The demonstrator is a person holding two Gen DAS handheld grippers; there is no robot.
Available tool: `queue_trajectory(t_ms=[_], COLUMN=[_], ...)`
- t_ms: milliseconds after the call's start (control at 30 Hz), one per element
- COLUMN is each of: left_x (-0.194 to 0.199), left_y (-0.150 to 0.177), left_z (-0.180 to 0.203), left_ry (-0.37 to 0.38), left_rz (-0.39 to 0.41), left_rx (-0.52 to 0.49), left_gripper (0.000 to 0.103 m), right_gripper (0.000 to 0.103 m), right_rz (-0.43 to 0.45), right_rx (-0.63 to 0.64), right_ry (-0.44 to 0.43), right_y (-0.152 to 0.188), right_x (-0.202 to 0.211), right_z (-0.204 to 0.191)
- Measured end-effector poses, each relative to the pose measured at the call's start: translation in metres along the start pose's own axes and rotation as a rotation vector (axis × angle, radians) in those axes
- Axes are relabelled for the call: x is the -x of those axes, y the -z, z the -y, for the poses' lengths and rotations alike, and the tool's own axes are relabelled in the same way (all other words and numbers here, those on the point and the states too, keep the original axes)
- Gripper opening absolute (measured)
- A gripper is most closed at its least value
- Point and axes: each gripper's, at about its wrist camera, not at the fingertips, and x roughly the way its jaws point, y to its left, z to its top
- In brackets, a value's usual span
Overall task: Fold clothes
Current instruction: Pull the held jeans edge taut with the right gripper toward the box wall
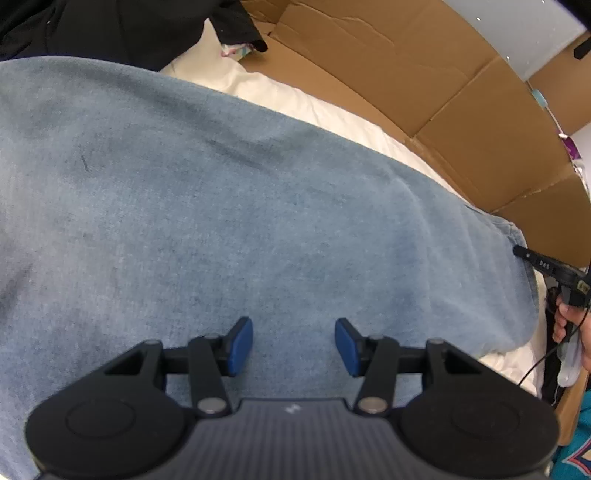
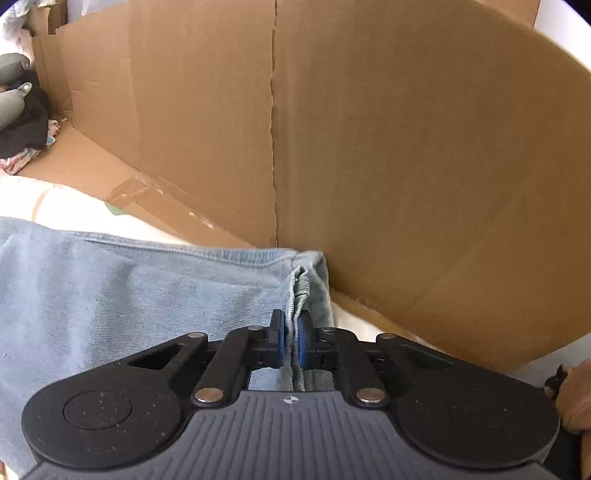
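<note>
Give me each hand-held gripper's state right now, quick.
Left hand-held gripper: open, empty, hovering over the jeans.
Right hand-held gripper: shut on the jeans' hem edge.

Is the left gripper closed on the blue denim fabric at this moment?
No, the left gripper hangs open over the denim garment, with a clear gap between its blue pads and no cloth between them.

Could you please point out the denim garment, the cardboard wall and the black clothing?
denim garment [image 1: 229, 206], left wrist view, middle of the spread cloth.
cardboard wall [image 2: 406, 147], right wrist view, flat panel right of the crease.
black clothing [image 1: 110, 26], left wrist view, its upper fold.
</note>
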Motion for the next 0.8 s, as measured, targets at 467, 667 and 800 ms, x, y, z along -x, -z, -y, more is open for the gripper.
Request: queue_trajectory(t_ms=[467,667,800], left_x=[-0.004,-0.006,-0.007], left_y=[-0.002,-0.007,-0.008], left_z=[0.003,0.003,0.002], left_ry=[-0.011,-0.023,-0.026], left_rz=[-0.003,0.002,0.005], left_rx=[-0.013,-0.015,-0.011], left_gripper=[0.053,0.053,0.053], right_gripper=[0.005,0.005,0.004], right_rz=[0.073,0.022,-0.03], right_rx=[0.063,0.077,0.065], right_ry=[0.043,0.04,0.044], right_y=[-0.028,-0.034,-0.029], right_x=[-0.003,-0.026,-0.046], right_z=[-0.006,-0.008,-0.011])
